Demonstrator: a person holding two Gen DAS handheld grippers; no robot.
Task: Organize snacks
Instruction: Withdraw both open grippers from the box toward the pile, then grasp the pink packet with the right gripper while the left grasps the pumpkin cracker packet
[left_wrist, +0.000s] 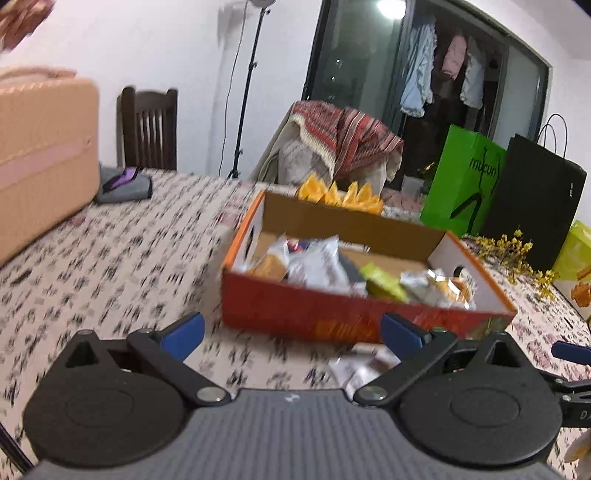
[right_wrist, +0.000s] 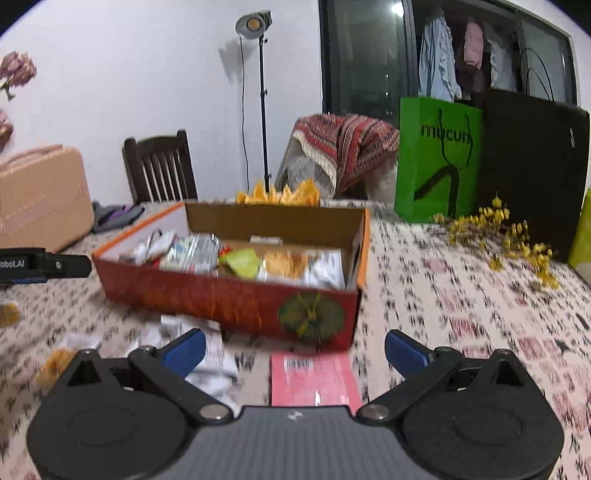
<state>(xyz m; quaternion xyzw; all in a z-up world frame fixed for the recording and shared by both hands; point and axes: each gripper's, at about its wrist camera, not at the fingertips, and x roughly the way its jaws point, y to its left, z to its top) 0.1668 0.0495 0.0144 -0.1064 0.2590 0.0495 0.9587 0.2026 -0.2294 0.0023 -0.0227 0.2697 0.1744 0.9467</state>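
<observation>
Pink suitcase (right_wrist: 40, 192) at far left on patterned tablecloth (right_wrist: 461, 295), grey-purple cloth bundle (right_wrist: 116, 216) just beside it. Dark wooden chair (right_wrist: 159, 168) behind table, light stand w/ lamp (right_wrist: 255, 24) vs white wall. Striped red blanket (right_wrist: 343, 144) draped over a seat. Green paper bag (right_wrist: 437, 158) next to black bag (right_wrist: 532, 162), yellow flower sprigs (right_wrist: 517, 240) lying in front. Clothes (right_wrist: 439, 55) hang behind dark glass door.

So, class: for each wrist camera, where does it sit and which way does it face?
Left wrist: behind the open left gripper, facing the red cardboard snack box from its left.
Right wrist: behind the open right gripper, facing the box, over a pink packet.
Shared: box, green paper bag.
</observation>
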